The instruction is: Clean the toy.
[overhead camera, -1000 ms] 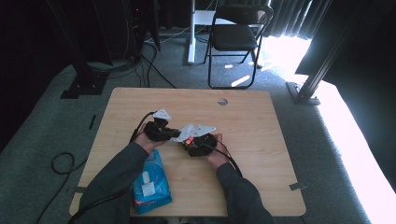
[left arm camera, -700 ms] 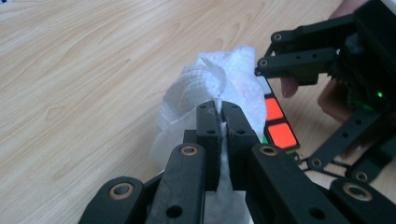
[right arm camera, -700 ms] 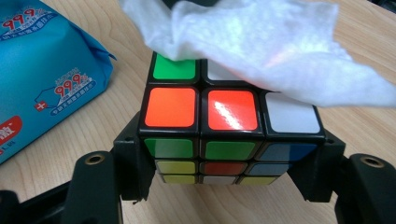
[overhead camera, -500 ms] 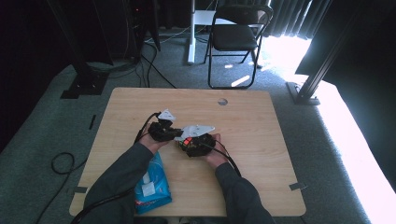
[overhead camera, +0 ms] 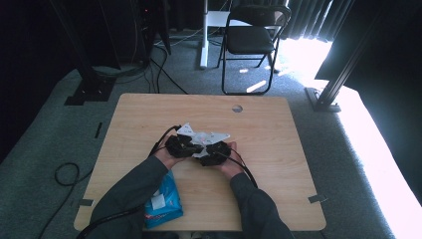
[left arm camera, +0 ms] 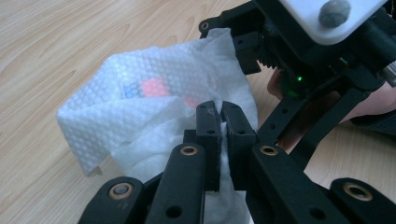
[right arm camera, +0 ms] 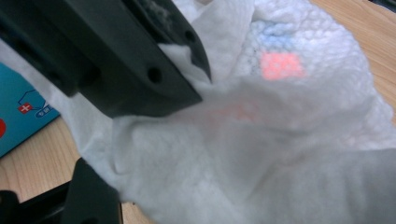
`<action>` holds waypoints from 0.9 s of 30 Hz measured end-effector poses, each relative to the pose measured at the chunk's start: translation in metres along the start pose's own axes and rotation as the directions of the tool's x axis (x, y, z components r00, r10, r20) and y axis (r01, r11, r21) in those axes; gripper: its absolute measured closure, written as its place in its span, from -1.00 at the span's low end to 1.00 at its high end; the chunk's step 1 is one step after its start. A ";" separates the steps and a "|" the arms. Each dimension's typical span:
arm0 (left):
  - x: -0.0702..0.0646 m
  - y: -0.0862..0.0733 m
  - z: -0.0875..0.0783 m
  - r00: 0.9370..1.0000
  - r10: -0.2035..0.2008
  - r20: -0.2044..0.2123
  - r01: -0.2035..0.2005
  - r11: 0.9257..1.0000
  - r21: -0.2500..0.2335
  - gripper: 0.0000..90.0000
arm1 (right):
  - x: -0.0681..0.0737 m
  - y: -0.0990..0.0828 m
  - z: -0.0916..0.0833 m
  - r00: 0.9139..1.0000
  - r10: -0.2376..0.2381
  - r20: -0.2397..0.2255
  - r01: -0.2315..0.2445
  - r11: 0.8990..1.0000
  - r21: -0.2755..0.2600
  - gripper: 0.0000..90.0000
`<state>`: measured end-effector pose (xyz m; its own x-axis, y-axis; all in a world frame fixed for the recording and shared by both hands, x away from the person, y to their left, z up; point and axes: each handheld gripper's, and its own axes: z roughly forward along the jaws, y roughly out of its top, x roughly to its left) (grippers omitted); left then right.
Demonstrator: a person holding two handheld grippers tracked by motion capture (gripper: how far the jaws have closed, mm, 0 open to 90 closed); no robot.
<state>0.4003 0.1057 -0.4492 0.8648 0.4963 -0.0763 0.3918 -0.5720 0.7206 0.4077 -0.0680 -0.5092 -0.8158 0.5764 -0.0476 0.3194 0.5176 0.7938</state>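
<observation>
Left claw pinches the white tissue; the tissue drapes the right claw, grip unclear, directly beside it.

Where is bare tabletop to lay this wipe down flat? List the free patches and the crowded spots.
Free: the far strip of the table around the round hole, and the whole right side out to the edge. Crowded: the middle, where the left gripper and right gripper hold the white wipe, and the near-left corner with the blue packet beside the sleeve.
</observation>
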 end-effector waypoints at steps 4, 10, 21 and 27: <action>0.003 -0.002 0.000 1.000 -0.009 0.007 0.009 1.000 -0.005 0.94 | 0.000 0.000 0.000 1.000 0.000 0.002 0.000 1.000 0.003 -0.24; 0.007 -0.004 -0.002 1.000 -0.019 -0.008 0.019 1.000 -0.010 0.94 | 0.001 0.000 0.001 1.000 0.001 0.000 -0.001 1.000 0.002 -0.24; 0.024 -0.009 -0.009 0.993 -0.082 -0.084 0.080 0.996 -0.033 0.93 | 0.004 0.000 0.000 1.000 -0.016 -0.012 0.016 1.000 0.000 -0.24; 0.028 -0.010 -0.010 0.987 -0.103 -0.124 0.099 0.994 -0.035 0.92 | 0.006 0.000 0.000 1.000 -0.024 -0.019 0.024 1.000 -0.002 -0.24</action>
<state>0.4173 0.1319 -0.4519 0.7744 0.6295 -0.0641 0.4644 -0.4965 0.7333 0.4031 -0.0646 -0.5095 -0.8323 0.5516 -0.0551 0.2989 0.5302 0.7934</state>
